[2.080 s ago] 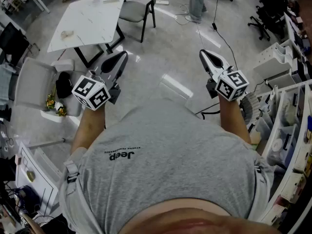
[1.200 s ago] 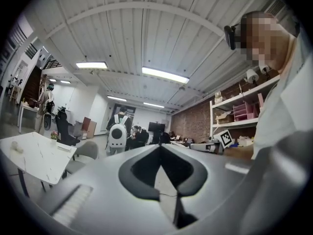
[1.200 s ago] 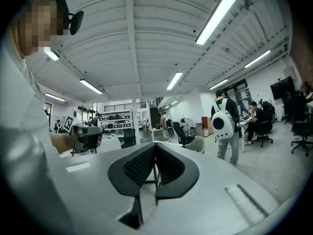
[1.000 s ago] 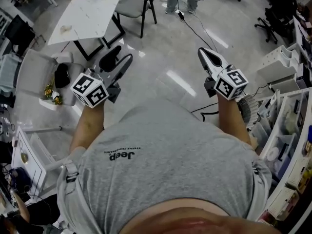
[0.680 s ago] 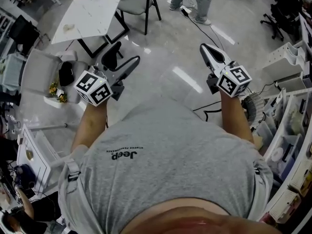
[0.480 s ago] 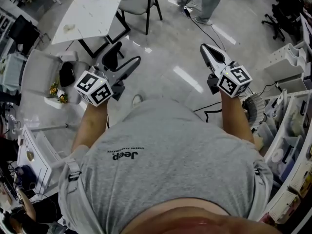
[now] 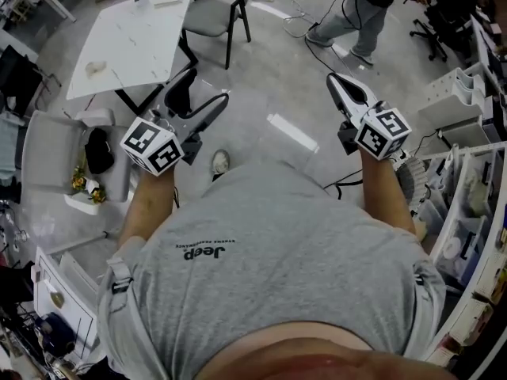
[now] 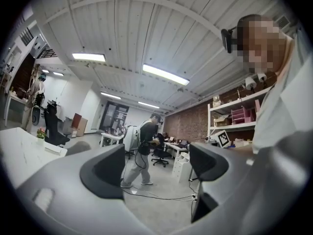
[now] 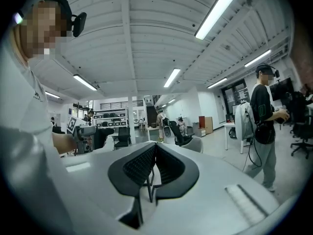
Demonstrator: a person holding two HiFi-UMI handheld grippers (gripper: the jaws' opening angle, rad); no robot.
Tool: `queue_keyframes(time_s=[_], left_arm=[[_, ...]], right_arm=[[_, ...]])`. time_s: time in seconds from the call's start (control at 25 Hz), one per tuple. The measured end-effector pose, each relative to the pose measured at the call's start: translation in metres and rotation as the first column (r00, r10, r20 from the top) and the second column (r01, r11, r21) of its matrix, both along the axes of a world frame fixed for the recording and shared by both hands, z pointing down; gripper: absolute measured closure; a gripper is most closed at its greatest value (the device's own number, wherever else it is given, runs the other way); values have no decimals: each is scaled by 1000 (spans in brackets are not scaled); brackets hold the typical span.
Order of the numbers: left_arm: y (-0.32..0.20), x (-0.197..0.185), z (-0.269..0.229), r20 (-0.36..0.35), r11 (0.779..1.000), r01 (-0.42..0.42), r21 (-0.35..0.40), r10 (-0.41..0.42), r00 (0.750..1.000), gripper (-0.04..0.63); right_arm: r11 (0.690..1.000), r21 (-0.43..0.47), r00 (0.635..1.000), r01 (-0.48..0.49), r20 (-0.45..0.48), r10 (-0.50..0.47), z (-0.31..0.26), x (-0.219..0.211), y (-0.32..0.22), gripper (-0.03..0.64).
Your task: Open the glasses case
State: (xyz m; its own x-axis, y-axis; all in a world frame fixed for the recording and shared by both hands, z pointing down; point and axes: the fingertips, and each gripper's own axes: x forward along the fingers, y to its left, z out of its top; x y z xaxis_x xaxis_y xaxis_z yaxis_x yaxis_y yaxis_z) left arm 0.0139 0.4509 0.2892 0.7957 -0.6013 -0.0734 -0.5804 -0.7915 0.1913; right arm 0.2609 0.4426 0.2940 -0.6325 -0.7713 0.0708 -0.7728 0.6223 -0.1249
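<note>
I cannot pick out a glasses case in any view. In the head view my left gripper [image 7: 200, 96] is held level over the floor in front of a grey T-shirt, its two black jaws spread wide with nothing between them. In the left gripper view my left gripper [image 8: 156, 163] shows only the room through that gap. My right gripper [image 7: 333, 78] points level too, jaws pressed together and empty. In the right gripper view my right gripper [image 9: 153, 151] has its ribbed pads meeting.
A white marble table [image 7: 135, 38] with small items stands ahead on the left, a grey chair [image 7: 210, 14] beside it. Another person [image 7: 372, 6] walks at the top right among floor cables. Shelves with bins [image 7: 475, 172] line the right. A grey armchair [image 7: 47, 157] stands on the left.
My left jaws went from shut to wide open. Both grippers and the view have moved forward over the floor; a shoe now shows below. The other person crossed to the right.
</note>
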Motion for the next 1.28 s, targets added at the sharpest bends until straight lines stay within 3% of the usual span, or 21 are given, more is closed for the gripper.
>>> queue_keyframes(time_s=[0.24, 0.44, 0.72, 0.96, 1.28], left_arm=[[-109, -64, -7, 34, 997, -73, 41, 71, 997, 155], [-194, -119, -18, 82, 994, -90, 65, 84, 993, 155], [-284, -175, -18, 56, 994, -97, 50, 94, 994, 155], [-328, -169, -12, 59, 994, -103, 24, 101, 993, 155], [-398, -112, 0, 83, 999, -34, -4, 34, 996, 155]], right_arm=[[999, 18, 999, -37, -1, 37, -19, -78, -102, 612], [998, 34, 999, -52, -13, 52, -35, -138, -182, 612], [997, 23, 997, -77, -20, 77, -33, -186, -261, 612], [994, 0, 994, -109, -13, 108, -27, -166, -301, 612], [999, -19, 999, -49, 24, 49, -11, -103, -388, 612]])
